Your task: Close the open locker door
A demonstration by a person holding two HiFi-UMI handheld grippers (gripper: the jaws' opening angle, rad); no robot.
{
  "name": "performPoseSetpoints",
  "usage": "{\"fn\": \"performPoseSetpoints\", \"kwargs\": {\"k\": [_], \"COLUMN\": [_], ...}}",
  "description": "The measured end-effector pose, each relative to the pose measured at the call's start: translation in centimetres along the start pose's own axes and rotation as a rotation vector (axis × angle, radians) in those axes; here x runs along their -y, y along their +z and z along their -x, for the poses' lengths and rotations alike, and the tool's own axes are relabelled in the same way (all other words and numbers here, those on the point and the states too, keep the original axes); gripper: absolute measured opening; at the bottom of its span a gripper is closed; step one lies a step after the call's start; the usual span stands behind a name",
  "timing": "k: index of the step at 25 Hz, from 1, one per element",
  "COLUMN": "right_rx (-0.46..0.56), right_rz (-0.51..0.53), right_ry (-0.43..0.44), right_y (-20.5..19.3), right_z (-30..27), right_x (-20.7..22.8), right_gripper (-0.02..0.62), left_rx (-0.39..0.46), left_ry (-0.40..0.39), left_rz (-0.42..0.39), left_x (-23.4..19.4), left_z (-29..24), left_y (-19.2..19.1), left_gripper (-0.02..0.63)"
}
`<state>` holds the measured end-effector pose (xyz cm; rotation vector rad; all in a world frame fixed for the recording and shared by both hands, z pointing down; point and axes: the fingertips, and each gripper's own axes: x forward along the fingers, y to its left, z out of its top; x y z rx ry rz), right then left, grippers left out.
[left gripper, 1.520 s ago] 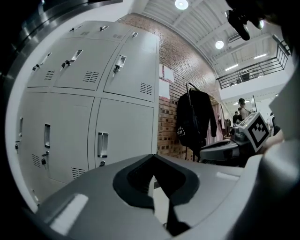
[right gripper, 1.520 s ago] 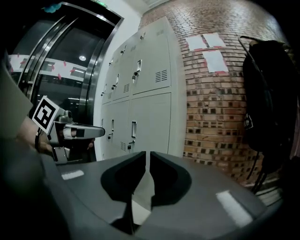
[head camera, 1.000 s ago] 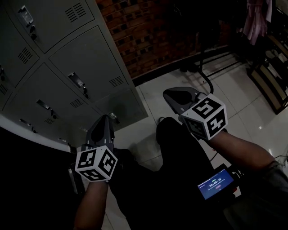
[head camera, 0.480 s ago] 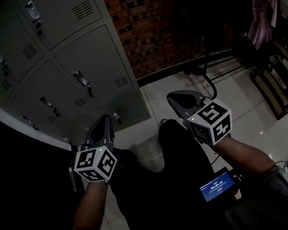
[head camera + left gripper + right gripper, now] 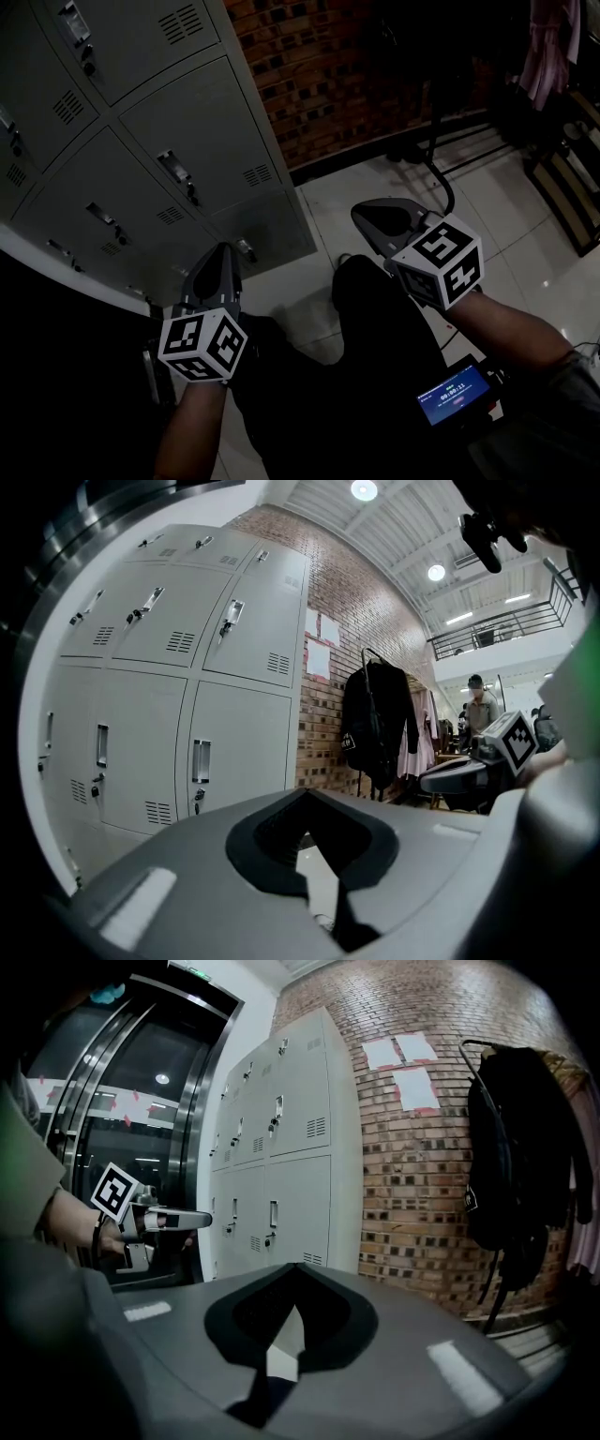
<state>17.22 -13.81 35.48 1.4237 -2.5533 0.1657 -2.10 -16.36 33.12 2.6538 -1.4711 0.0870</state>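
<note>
In the head view, the left gripper [image 5: 224, 251] and the right gripper [image 5: 359, 214], each grey with a marker cube, hang low in front of the person. They are above the white tiled floor [image 5: 506, 244] and apart from the tall grey metal lockers [image 5: 178, 122], which stand against a red brick wall [image 5: 319, 75]. Every locker door in this view looks flush. I cannot find the open door here, so it is probably outside the picture.

In the left gripper view, the left gripper [image 5: 305, 797] is clenched, tips together, and nothing is between them. The lockers [image 5: 234, 667] fill the left side, again with no door ajar. A black jacket [image 5: 375, 728] hangs on a rack beside the brick wall.

In the right gripper view, the right gripper [image 5: 295, 1274] is also pressed together and empty. The lockers [image 5: 291, 1147] stand ahead, with dark glass doors in a steel frame [image 5: 141, 1129] to their left.

The first risk, I think, is reaching for the wrong door, because the open one is not in sight. A second risk is pushing near the hinge side, so that the door bounces back from the frame without latching. The protruding handles [image 5: 178, 169] could also catch a clenched tip and make it slip across the smooth metal. A hard push may slam the door.
</note>
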Motion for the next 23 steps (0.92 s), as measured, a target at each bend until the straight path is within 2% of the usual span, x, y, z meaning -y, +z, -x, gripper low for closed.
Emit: {"fn": "performPoseSetpoints", "kwargs": {"k": [23], "right_rx": [0.002], "right_rz": [-0.006], "right_ry": [-0.006], "right_y": [-0.06], "right_z": [-0.01], "right_x": [0.15], "right_gripper": [0.006], "left_rx": [-0.008], "left_ry": [0.0], "left_rz": [-0.02], "left_x": [0.24], "left_z": [-0.07], "left_y": [-0.38], "left_gripper": [0.002]}}
